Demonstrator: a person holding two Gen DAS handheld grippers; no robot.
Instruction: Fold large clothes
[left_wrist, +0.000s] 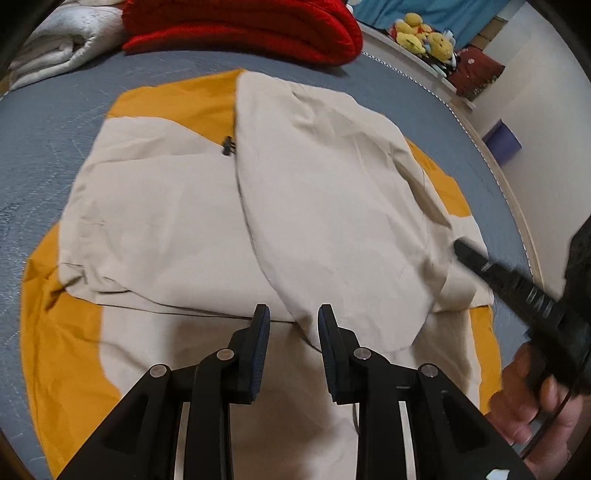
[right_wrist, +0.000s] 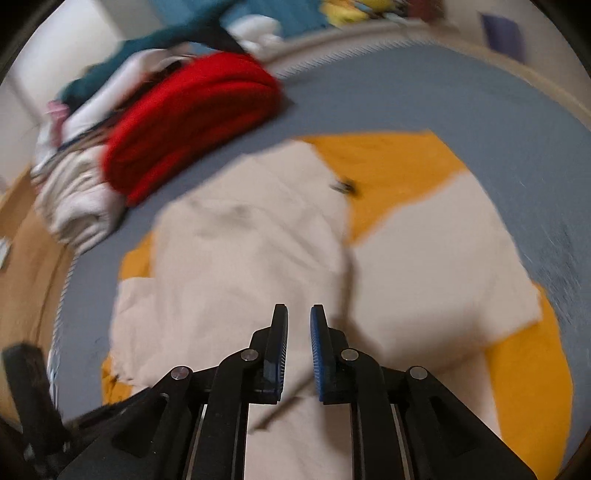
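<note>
Lying flat on a grey-blue bed cover (left_wrist: 55, 122), a large beige and mustard-yellow garment (left_wrist: 166, 206) fills the middle of both views; its two sides are folded inward, and the beige panels meet along a dark seam line running down the centre; a small black toggle (left_wrist: 228, 146) sits on that seam near the far end; yellow fabric shows around the beige at the far edge and on both sides.

Left gripper (left_wrist: 291, 317) hovers over the near hem, pointing steeply down; its jaws stand a little apart with nothing between them, the fold edge visible below the gap; pads not pressing on cloth.

Right gripper (right_wrist: 299, 314) in its own view is likewise parted by a narrow gap, empty, above the beige panel; that view is motion-blurred. From the left wrist view its black fingers point in over the garment's right edge, with the person's hand (left_wrist: 532, 402) wrapped round the handle at the lower right.

Beyond the garment: a folded red blanket (left_wrist: 240, 26), a pale folded blanket (left_wrist: 59, 48) beside it, and yellow plush toys (left_wrist: 424, 37) on a ledge past the bed's edge.
</note>
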